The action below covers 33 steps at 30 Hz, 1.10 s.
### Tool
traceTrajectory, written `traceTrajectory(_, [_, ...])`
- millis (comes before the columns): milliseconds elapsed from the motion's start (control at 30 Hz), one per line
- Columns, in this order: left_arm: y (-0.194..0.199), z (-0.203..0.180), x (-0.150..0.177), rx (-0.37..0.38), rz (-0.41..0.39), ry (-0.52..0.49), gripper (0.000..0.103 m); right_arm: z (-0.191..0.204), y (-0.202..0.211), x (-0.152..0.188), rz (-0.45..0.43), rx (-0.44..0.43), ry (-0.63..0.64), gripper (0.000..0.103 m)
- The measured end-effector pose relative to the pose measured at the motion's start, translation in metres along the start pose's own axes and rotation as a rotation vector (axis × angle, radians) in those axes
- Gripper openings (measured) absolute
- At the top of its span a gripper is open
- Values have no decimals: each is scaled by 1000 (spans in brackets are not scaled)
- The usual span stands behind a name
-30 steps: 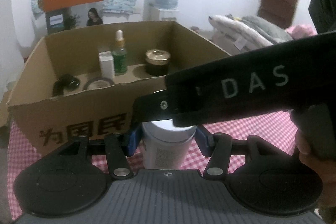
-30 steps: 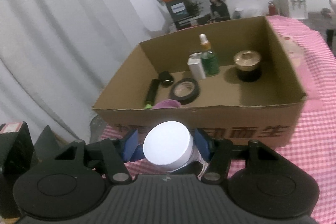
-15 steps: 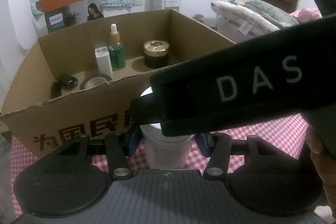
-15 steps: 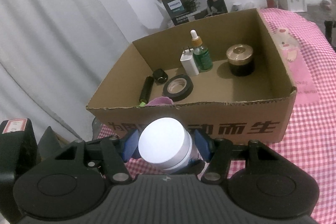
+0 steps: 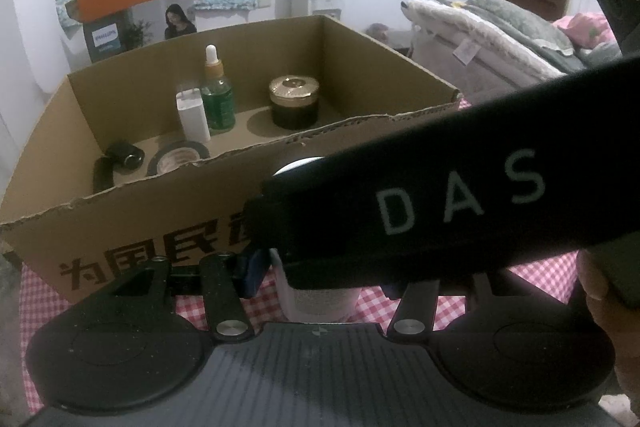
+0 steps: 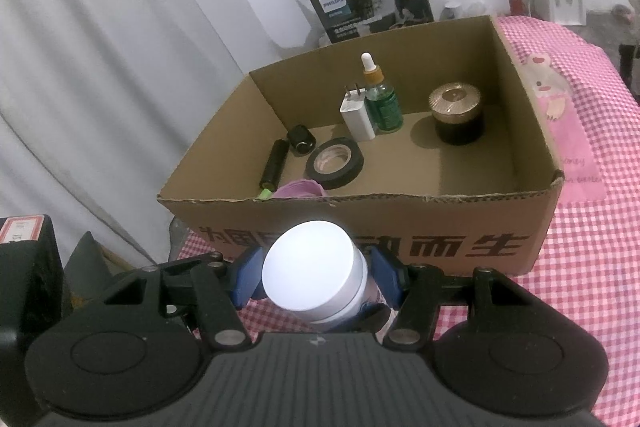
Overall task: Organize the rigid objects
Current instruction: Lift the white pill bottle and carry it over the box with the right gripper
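Observation:
A white jar with a white lid hangs tilted just in front of an open cardboard box, above the checkered cloth. My right gripper is shut on it, blue pads at either side below the lid. In the left wrist view the jar's body sits in my left gripper, whose left pad rests against it. The right gripper's black finger crosses over the jar and hides the other pad. The box holds a green dropper bottle, a white charger, a gold-lidded dark jar and a tape roll.
A black tube, a small black cap and something pink lie at the box's near left. The pink checkered cloth runs right of the box. A grey curtain hangs left. A hand holds the right gripper.
The jar has stayed between both pairs of pads. The box now sits a little lower in both views, showing more of its floor.

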<state>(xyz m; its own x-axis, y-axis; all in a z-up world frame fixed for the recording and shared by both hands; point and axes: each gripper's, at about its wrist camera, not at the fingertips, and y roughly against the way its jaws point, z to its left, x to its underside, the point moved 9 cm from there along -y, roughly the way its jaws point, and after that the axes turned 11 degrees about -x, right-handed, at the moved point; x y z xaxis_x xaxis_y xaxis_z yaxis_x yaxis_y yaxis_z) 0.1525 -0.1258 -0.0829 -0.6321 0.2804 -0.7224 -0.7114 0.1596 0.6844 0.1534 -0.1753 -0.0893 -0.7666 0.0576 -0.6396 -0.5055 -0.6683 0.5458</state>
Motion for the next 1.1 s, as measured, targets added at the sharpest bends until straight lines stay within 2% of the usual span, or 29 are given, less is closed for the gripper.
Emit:
traceTrajectory(500, [6,-2,-3,-6,-13,0,53,6,6,-2,-11,9,25,62])
traceTrajectory(767, [23,-4,-7,-13,-46,-2,53,15,15,-3,-30,4,51,62])
traceTrajectory(933, [50,-3,-20,-8,-109,-16,53,33,36,-9,-62,-16,90,62])
traceTrajectory(1100, [83,1,-46,-28,-215,-47,53,62,66,-31,-115,-44,157,62])
